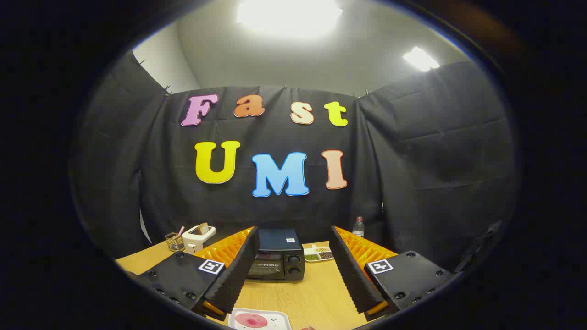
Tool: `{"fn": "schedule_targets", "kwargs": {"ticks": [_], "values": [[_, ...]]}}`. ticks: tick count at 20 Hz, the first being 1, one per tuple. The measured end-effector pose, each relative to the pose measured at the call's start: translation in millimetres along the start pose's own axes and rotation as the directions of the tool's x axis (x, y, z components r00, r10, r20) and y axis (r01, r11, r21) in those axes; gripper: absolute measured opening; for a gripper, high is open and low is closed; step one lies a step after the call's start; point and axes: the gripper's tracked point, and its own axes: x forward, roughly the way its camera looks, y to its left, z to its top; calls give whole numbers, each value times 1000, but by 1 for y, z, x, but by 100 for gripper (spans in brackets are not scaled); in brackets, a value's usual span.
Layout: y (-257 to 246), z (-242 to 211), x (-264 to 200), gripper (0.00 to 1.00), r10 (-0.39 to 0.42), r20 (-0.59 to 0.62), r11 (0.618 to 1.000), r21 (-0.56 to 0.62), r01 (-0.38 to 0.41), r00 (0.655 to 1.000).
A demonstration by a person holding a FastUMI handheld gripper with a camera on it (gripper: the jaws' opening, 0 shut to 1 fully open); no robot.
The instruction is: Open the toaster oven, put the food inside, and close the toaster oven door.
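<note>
Gripper (293, 266) up over the table (312, 293), fingers (236, 270) wide apart, nothing btwn the pads, touching nothing. Oven (277, 254) sits straight ahead, beyond the fingertips, toward the table's far edge, framed btwn the two fingers. Door looks closed, glass front facing us, two knobs on its right side. Food: pink round piece on a white tray (279, 316), at the near edge, just below and btwn the finger bases. Not picked up yet. Right of the oven, near the far edge, a small divided dish (319, 254) w/ green and dark bits. Bottle (358, 227) behind that, at the far right corner. Left of the oven, a white toaster (198, 237) and a wire basket (173, 241) toward the far left corner.
</note>
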Motion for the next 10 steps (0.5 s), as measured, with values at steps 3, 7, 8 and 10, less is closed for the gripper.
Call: {"fn": "schedule_targets", "kwargs": {"ticks": [3, 7, 8, 10], "values": [[0, 0, -1, 97, -2, 8, 1000, -2, 2, 1000], [2, -1, 0, 97, -1, 4, 1000, 1, 1, 1000], [3, -2, -1, 97, 0, 2, 1000, 0, 0, 1000], [5, 0, -1, 97, 2, 8, 1000, -12, -2, 1000]]}}
